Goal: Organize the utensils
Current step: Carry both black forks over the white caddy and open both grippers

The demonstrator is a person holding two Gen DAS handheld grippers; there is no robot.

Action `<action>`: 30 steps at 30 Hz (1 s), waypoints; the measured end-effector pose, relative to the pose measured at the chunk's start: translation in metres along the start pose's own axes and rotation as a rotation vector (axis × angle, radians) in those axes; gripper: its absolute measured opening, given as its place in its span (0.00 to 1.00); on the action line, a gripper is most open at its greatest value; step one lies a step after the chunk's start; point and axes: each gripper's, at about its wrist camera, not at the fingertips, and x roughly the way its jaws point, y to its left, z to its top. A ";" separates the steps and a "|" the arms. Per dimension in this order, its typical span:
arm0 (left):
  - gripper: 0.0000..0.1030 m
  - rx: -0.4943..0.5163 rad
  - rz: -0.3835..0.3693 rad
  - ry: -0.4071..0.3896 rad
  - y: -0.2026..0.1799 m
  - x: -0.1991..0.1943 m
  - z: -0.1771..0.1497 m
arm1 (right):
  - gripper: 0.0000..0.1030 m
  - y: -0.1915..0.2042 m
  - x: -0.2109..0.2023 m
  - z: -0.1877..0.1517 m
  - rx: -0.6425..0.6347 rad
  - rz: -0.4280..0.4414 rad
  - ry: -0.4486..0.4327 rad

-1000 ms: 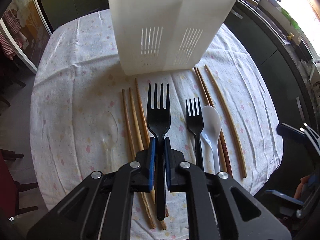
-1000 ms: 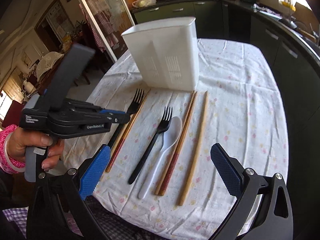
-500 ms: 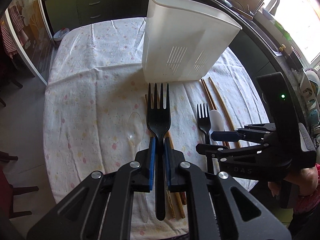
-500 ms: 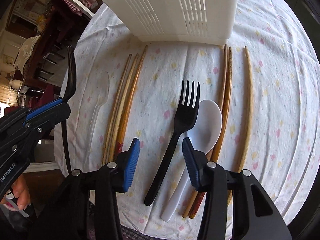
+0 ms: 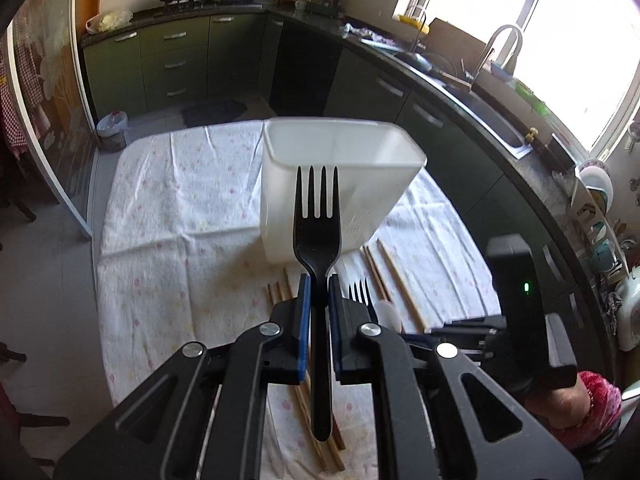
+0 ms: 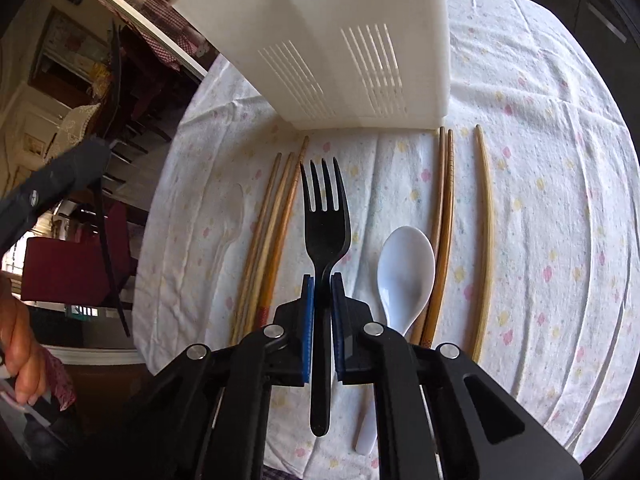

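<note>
Now you have a fork in each gripper, so treat the white bin [image 5: 340,184] as the next target: it stands upright on the tablecloth [image 5: 168,220], ahead of both sets of fingers, its open mouth showing only in the left wrist view.

Your left gripper [image 5: 317,312] is clamped on the neck of a black fork [image 5: 318,232], tines pointing away from you and overlapping the bin's front wall in the picture, handle running back between the jaws. It looks clear of the cloth. To drop it well, carry it above the rim before tipping it handle-down; as held, the tines would go in first or catch the wall.

Your right gripper [image 6: 321,308] has just been closing, and its pads now pinch the neck of the second fork [image 6: 324,216], which looks to lie flat on the cloth, tines toward the bin. Lift straight up so the handle does not drag.

Just right of those fingers lies the white spoon [image 6: 406,272], then three chopsticks [image 6: 442,224]; left of them three more chopsticks [image 6: 276,220] and a clear spoon [image 6: 236,220], faint against the cloth.
</note>
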 end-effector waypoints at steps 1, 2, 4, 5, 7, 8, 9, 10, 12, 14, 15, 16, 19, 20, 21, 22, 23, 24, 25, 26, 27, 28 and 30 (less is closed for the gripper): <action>0.08 0.005 -0.003 -0.056 -0.002 -0.008 0.014 | 0.09 -0.001 -0.010 -0.002 0.001 0.030 -0.029; 0.08 0.011 0.001 -0.121 -0.004 -0.015 0.028 | 0.09 -0.004 -0.022 -0.005 0.003 0.058 -0.057; 0.08 0.033 0.000 -0.255 -0.010 -0.026 0.055 | 0.09 -0.008 -0.040 -0.008 0.006 0.101 -0.117; 0.08 0.043 0.000 -0.317 -0.013 -0.029 0.066 | 0.09 -0.011 -0.050 -0.009 0.006 0.112 -0.147; 0.08 0.057 -0.002 -0.415 -0.018 -0.025 0.086 | 0.09 -0.016 -0.064 -0.011 0.007 0.131 -0.197; 0.08 0.065 0.000 -0.450 -0.020 -0.020 0.093 | 0.09 -0.018 -0.068 -0.011 0.006 0.136 -0.218; 0.08 0.070 0.019 -0.483 -0.024 -0.014 0.099 | 0.09 -0.019 -0.071 -0.010 0.004 0.141 -0.237; 0.08 0.077 0.045 -0.507 -0.025 -0.006 0.103 | 0.09 -0.021 -0.074 -0.010 0.005 0.148 -0.253; 0.08 0.093 0.078 -0.538 -0.027 0.011 0.106 | 0.09 -0.024 -0.083 -0.012 -0.002 0.164 -0.282; 0.08 0.091 0.104 -0.536 -0.025 0.027 0.106 | 0.09 -0.029 -0.096 -0.014 -0.015 0.166 -0.317; 0.08 0.085 0.107 -0.524 -0.023 0.035 0.105 | 0.09 -0.032 -0.103 -0.014 -0.023 0.167 -0.335; 0.08 0.078 0.110 -0.507 -0.021 0.041 0.103 | 0.09 -0.030 -0.107 -0.011 -0.030 0.169 -0.354; 0.10 0.072 0.106 -0.464 -0.014 0.056 0.096 | 0.09 -0.034 -0.129 -0.002 -0.050 0.165 -0.429; 0.17 0.069 0.105 -0.452 -0.012 0.060 0.092 | 0.09 -0.032 -0.133 0.004 -0.056 0.164 -0.456; 0.23 0.066 0.097 -0.442 -0.009 0.063 0.088 | 0.09 -0.027 -0.145 0.005 -0.059 0.169 -0.484; 0.32 0.061 0.087 -0.436 -0.007 0.064 0.086 | 0.09 -0.024 -0.154 0.011 -0.062 0.171 -0.513; 0.38 0.053 0.079 -0.434 -0.004 0.065 0.083 | 0.09 -0.020 -0.160 0.019 -0.068 0.164 -0.547; 0.39 0.041 0.073 -0.432 -0.002 0.064 0.081 | 0.09 -0.015 -0.166 0.026 -0.074 0.150 -0.586; 0.39 0.028 0.064 -0.429 0.001 0.062 0.079 | 0.09 -0.010 -0.171 0.034 -0.083 0.134 -0.627; 0.40 0.013 0.055 -0.431 0.003 0.058 0.077 | 0.09 -0.005 -0.176 0.042 -0.092 0.117 -0.667; 0.40 -0.002 0.048 -0.440 0.006 0.052 0.075 | 0.09 0.000 -0.179 0.050 -0.100 0.101 -0.708; 0.41 -0.014 0.043 -0.451 0.009 0.045 0.072 | 0.09 0.005 -0.181 0.059 -0.107 0.084 -0.747; 0.44 -0.034 0.032 -0.469 0.014 0.030 0.064 | 0.09 0.013 -0.182 0.077 -0.118 0.039 -0.816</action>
